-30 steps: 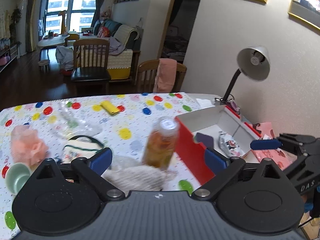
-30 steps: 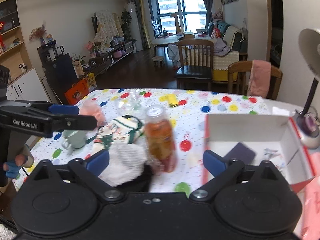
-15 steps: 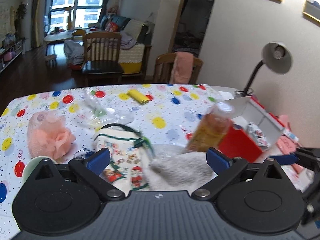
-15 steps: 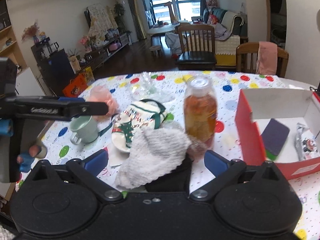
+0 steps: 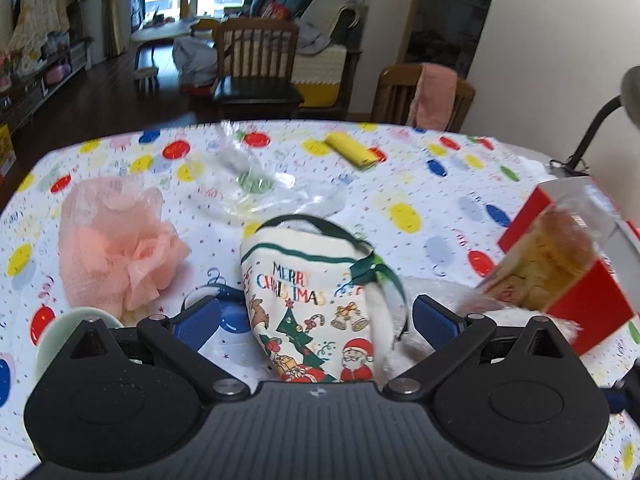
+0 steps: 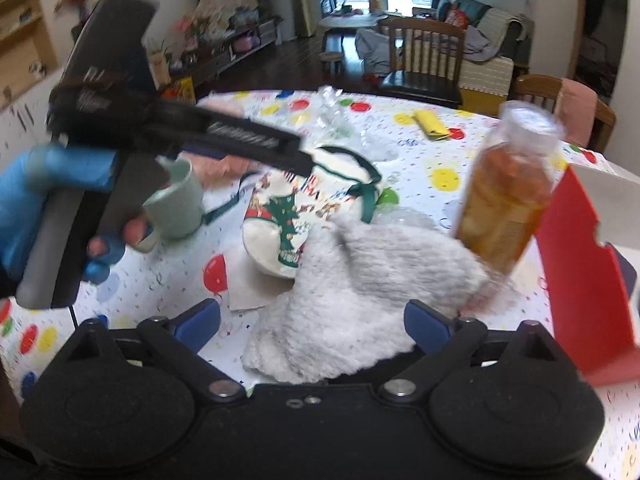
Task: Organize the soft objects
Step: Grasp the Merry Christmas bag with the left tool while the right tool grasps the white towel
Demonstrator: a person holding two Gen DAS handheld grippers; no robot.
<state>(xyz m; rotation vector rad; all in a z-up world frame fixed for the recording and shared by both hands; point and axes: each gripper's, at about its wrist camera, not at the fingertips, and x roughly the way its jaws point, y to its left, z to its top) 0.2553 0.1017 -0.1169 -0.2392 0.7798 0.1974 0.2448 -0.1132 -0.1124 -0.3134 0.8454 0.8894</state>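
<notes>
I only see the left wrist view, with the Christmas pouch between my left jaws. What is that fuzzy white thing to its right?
Observer: A grey-white knitted cloth, heaped between the Christmas pouch and the orange bottle.
Operator: Where is my right gripper?
Observer: The right gripper is over that cloth. Its jaws are closing with the cloth between them, pads not yet pressing it.
Operator: Is the bottle close?
Observer: Yes, it stands at the cloth's right edge, next to the red box.
</notes>
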